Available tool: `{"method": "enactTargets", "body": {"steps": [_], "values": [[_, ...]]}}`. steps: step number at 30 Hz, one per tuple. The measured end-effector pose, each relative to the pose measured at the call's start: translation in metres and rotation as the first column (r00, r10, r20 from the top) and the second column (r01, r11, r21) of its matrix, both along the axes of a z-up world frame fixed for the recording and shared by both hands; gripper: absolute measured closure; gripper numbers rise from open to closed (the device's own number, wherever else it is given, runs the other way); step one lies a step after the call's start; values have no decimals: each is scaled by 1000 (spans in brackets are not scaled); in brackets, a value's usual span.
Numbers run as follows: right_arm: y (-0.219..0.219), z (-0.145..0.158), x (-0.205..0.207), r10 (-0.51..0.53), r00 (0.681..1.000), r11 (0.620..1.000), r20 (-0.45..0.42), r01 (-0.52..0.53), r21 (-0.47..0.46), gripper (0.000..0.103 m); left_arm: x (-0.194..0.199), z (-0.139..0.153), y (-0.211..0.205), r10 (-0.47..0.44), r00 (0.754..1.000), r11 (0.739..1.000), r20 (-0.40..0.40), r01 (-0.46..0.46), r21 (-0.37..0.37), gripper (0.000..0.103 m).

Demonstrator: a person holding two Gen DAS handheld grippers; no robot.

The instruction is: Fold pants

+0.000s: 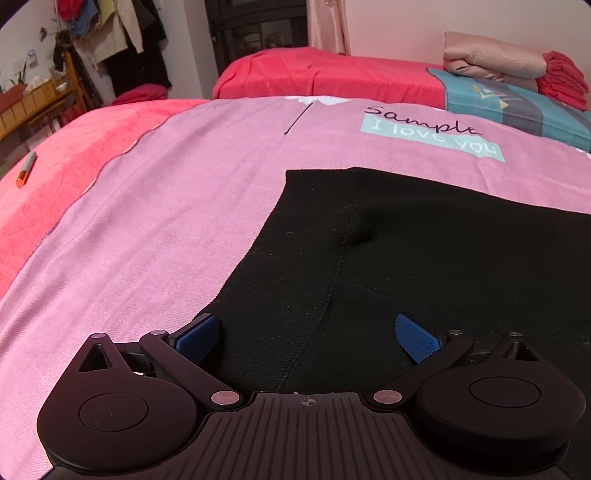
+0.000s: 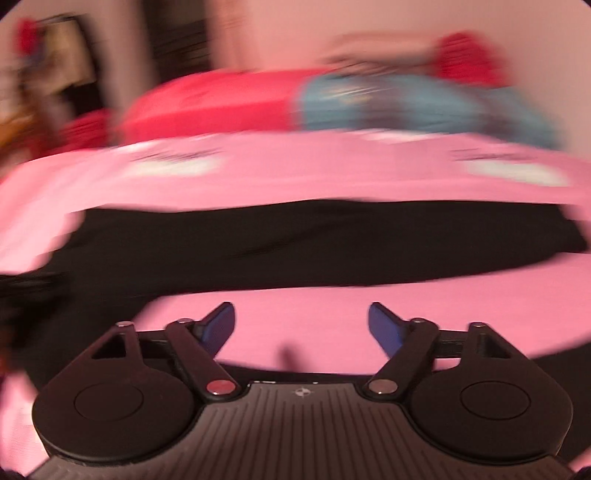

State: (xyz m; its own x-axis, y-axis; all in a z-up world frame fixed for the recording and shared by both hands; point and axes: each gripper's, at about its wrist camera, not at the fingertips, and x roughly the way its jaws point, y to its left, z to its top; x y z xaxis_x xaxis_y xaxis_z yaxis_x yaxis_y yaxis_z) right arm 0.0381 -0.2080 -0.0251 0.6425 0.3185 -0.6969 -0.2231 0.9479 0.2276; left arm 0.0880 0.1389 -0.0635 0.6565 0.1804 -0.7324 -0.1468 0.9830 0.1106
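Observation:
Black pants (image 1: 406,251) lie flat on a pink bedspread (image 1: 166,221), their waist end toward the left of the left wrist view. My left gripper (image 1: 306,332) hovers over the near edge of the pants, its blue fingers (image 1: 415,338) wide apart and open with only flat cloth below. The right wrist view is blurred by motion. There a long black stretch of the pants (image 2: 314,243) runs across the middle. My right gripper (image 2: 301,325) is open above bare pink bedspread (image 2: 295,177), nothing between its fingers (image 2: 384,326).
An orange-tipped pen (image 1: 26,170) lies on the red blanket at the left edge. A second red bed (image 1: 332,79) stands behind, with folded pink and red cloth (image 1: 495,55) and a teal pillow (image 1: 517,103). Hanging clothes (image 1: 122,33) and a wooden shelf (image 1: 33,99) fill the far left.

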Motion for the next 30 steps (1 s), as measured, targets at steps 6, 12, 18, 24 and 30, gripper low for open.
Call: {"method": "enactTargets", "body": {"steps": [6,12,18,24,30], "values": [[86,-18,29,232,966,968,-117,-217,126,33,-1,0,1,-2,1000,1000,4,2,0,0],[118,-41,39,249,960,967,-124,-239,90,67,-1,-1,1,-4,1000,1000,7,4,1,0],[108,-47,57,193,972,971,-130,-171,166,76,-1,-1,1,-4,1000,1000,8,4,5,0],[83,-21,15,160,987,986,6,-160,49,50,-1,-2,1,-2,1000,1000,7,2,11,0],[44,-11,-50,151,980,987,126,-142,-79,40,1,-1,1,2,1000,1000,-1,-2,9,0]]}}
